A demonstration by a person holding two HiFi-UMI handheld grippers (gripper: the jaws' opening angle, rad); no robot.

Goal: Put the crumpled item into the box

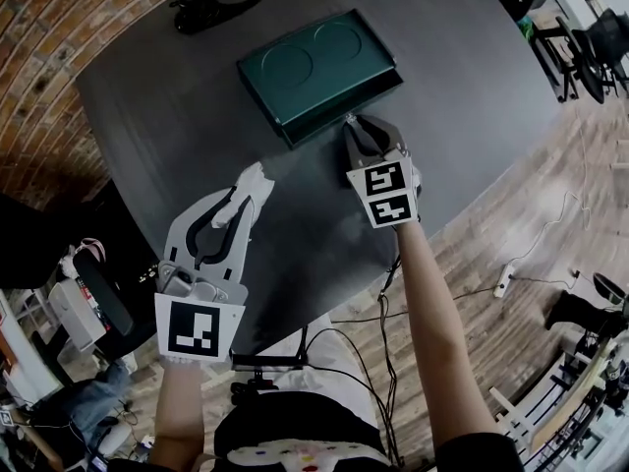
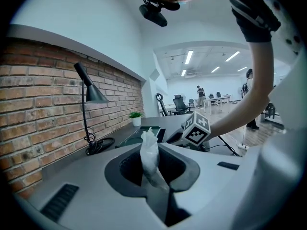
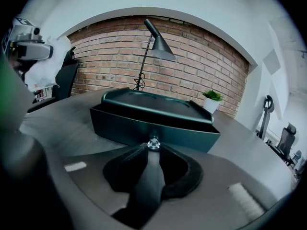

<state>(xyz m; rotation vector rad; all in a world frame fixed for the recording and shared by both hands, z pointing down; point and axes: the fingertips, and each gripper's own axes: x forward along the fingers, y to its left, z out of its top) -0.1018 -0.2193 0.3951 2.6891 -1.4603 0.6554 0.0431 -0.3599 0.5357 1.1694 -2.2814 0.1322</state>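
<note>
Left gripper (image 1: pixel 246 205): fingers pinch the crumpled white tissue (image 1: pixel 254 177), near-left of the dark green box (image 1: pixel 319 67) on the table (image 1: pixel 177 106). Right gripper (image 1: pixel 356 126): fingers closed on the box's small clear knob (image 3: pixel 153 143). Likely best to pull straight and level, towards the near side.

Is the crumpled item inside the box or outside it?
Outside. The crumpled item is pinched in the left gripper, held over the table, short of the box.

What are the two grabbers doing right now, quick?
Left gripper: closed, holding the crumpled white paper.
Right gripper: closed on the small knob on the green box drawer front.
</note>
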